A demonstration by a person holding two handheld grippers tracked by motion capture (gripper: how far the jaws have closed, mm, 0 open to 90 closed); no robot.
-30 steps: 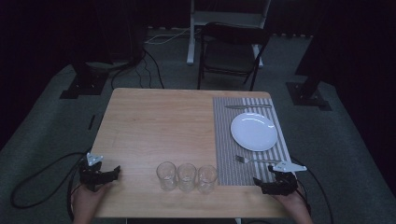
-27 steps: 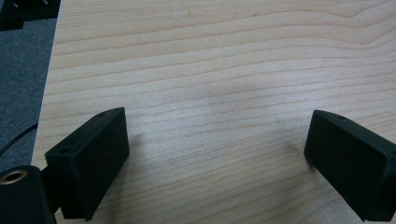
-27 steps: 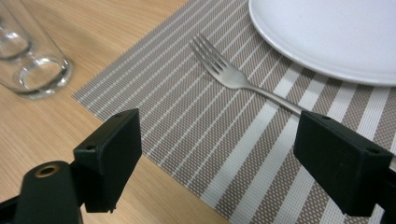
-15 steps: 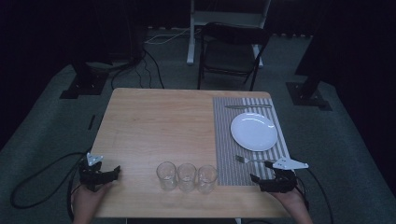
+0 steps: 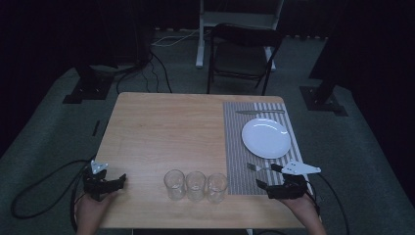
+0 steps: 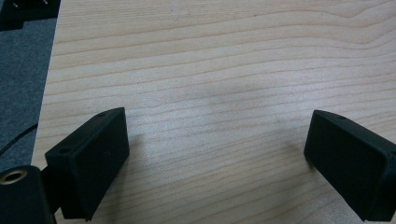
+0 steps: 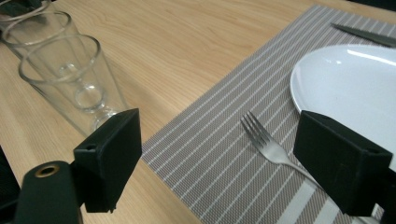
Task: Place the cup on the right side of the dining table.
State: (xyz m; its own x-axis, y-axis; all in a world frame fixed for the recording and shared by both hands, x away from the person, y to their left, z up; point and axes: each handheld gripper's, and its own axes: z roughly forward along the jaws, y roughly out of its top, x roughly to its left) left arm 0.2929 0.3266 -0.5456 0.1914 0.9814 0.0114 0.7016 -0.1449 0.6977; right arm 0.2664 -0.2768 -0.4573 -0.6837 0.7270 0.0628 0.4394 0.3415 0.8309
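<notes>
Now the left gripper (image 5: 103,182) sits low over the bare wood at the near left corner of the table (image 5: 161,132), jaws wide apart, with nothing between them. Next come three glasses (image 5: 195,185) in a row near the front edge, side by side, clear and easy to break. Then comes the striped mat (image 5: 235,147), and on its near part lies the fork (image 7: 273,149), its prongs pointing away toward the left, just beside the white plate (image 5: 266,138). A knife (image 5: 259,112) lies past the plate at the far end of the mat. The right gripper (image 5: 281,188) hovers right by the fork's handle, jaws wide apart and holding nothing. I think the fork is the thing to pick up. It looks like thin metal, so it is likely light, stiff and a bit slippery, and it lies flat. Pinching the narrow handle across its sides, near the middle, seems the best hold, so it does not tip.
</notes>
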